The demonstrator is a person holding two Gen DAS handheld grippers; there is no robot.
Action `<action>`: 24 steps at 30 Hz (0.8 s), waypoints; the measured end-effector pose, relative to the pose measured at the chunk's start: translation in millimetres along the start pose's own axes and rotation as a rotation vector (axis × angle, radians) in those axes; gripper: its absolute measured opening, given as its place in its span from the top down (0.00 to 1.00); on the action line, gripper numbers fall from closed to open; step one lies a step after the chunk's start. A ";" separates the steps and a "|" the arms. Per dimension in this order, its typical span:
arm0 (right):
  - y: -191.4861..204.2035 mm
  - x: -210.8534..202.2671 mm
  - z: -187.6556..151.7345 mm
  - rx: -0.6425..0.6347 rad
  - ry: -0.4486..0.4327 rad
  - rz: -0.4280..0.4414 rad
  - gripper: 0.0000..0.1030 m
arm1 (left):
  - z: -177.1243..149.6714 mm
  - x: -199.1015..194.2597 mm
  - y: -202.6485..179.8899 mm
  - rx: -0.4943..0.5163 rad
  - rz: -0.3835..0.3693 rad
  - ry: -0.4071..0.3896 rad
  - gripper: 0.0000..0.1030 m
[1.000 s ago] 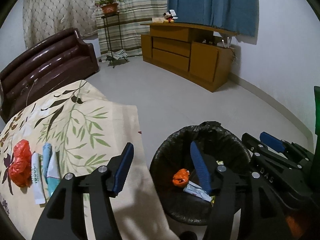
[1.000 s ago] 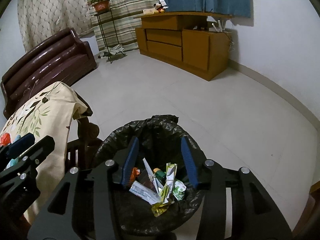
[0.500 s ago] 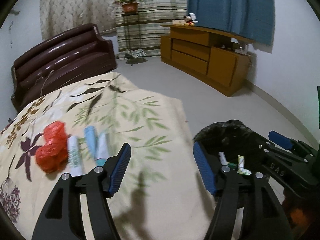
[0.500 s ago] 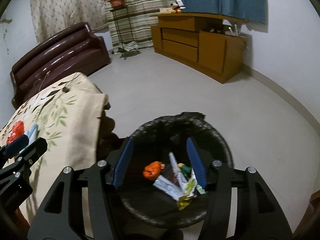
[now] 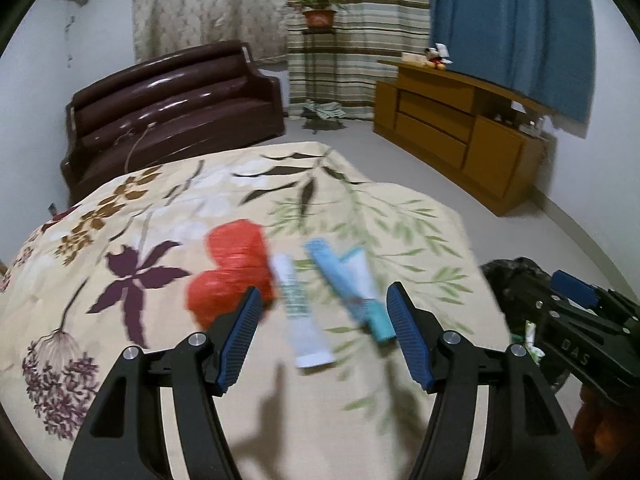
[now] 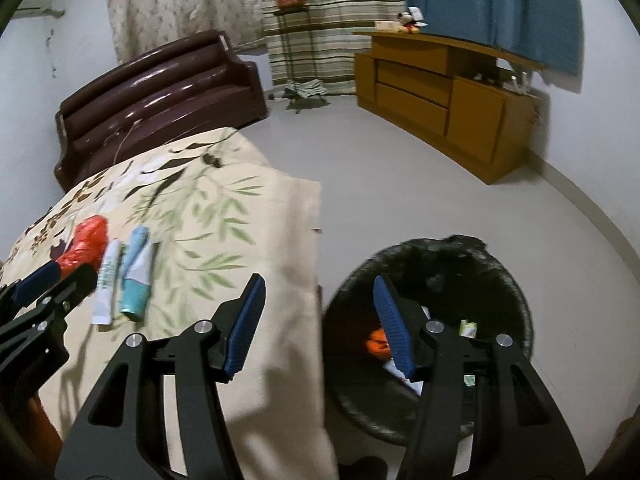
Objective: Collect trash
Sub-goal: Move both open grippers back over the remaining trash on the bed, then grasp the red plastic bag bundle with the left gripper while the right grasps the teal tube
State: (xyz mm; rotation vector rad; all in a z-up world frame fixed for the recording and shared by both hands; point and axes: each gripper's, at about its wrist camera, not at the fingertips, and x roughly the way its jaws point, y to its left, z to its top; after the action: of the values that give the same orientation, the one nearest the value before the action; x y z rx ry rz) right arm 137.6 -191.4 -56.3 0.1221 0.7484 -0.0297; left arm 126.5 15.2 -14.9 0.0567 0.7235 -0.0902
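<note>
On the flowered cloth of the table (image 5: 120,240) lie a crumpled red bag (image 5: 230,268), a white tube (image 5: 298,306) and a blue and teal tube (image 5: 348,288). My left gripper (image 5: 324,334) is open and empty, just short of the tubes. The same trash shows in the right wrist view: the red bag (image 6: 86,246), white tube (image 6: 106,280), teal tube (image 6: 136,276). My right gripper (image 6: 318,326) is open and empty, over the gap between the table edge and the black-lined bin (image 6: 500,276). The bin holds an orange scrap (image 6: 376,344) and wrappers.
A brown sofa (image 5: 172,104) stands behind the table. A wooden cabinet (image 5: 460,128) stands along the right wall. A plant stand (image 5: 318,64) is by the striped curtain. Grey floor (image 6: 400,168) lies between cabinet and table.
Both grippers have swung left, from over the bin toward the table. The left one now faces the trash on the cloth. Both stayed open and empty.
</note>
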 end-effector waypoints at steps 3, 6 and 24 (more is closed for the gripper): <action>18.7 0.7 2.3 -0.025 0.002 0.019 0.47 | 0.7 2.0 17.8 -0.020 0.029 0.000 0.38; 35.7 3.7 5.8 -0.047 0.005 0.038 0.46 | 2.8 5.1 33.3 -0.035 0.054 0.000 0.38; 70.5 28.3 14.7 -0.098 0.041 0.068 0.46 | 5.9 49.9 63.0 -0.049 0.016 0.107 0.43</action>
State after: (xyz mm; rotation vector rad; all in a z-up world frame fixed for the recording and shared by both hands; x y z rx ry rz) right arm 173.2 -122.8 -57.8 0.0552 0.7846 0.0745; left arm 174.0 74.2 -42.3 0.0205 0.8318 -0.0548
